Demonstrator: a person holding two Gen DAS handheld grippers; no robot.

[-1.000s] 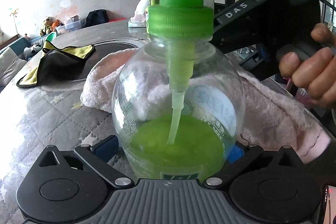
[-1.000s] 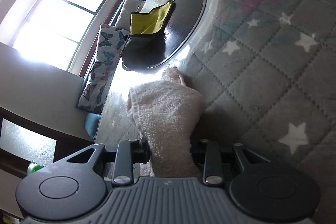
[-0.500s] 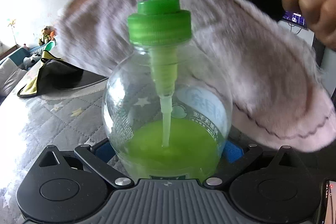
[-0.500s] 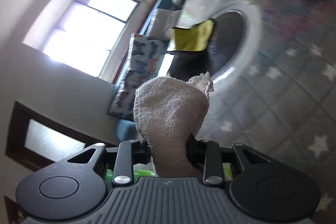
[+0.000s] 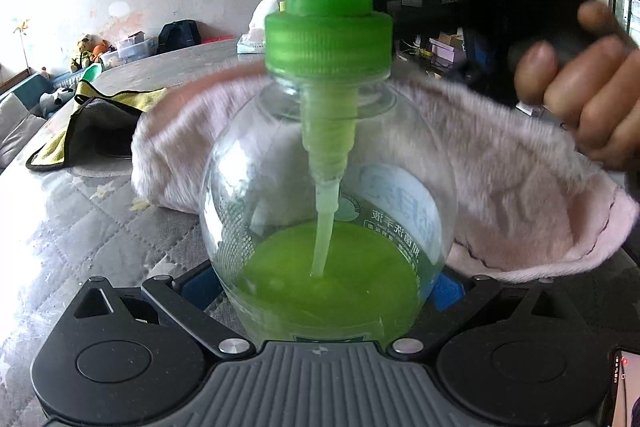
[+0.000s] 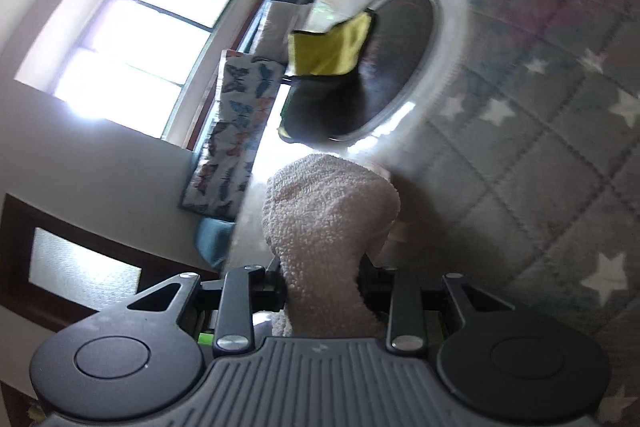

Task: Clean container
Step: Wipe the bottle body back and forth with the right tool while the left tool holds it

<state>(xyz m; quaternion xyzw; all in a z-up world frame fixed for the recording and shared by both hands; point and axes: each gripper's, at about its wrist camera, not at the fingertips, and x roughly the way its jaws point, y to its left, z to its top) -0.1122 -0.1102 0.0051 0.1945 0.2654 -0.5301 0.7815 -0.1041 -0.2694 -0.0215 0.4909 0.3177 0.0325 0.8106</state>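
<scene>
On the far left of the left wrist view, a yellow and grey cloth (image 5: 86,119) is lying crumpled on the quilted, star-patterned surface (image 5: 80,211), partly over a dark round inset. Nearer the middle, the left hand-held gripper (image 5: 326,287) is gripping the round clear soap bottle (image 5: 328,195) low on its sides, the blue pads pressing against the glass-like wall. The bottle is standing upright, its lower part filled with green liquid, a green pump cap (image 5: 328,35) sitting on its neck. A pink towel (image 5: 512,195) is wrapping around the back of the bottle from left to right, blurred with motion. At the right, a person's hand (image 5: 580,87) is clutching the dark body of the other tool above the towel.

In the right wrist view, a window is glowing at the left, with a butterfly-print cushion (image 6: 236,131) below it. In the middle, the right hand-held gripper (image 6: 322,291) is pinching the pink towel (image 6: 328,227) between its narrowly set fingers, the cloth bulging forward. Beyond it the yellow cloth (image 6: 328,47) is draping over the dark inset, and the starred surface (image 6: 560,167) is filling the right side.
</scene>
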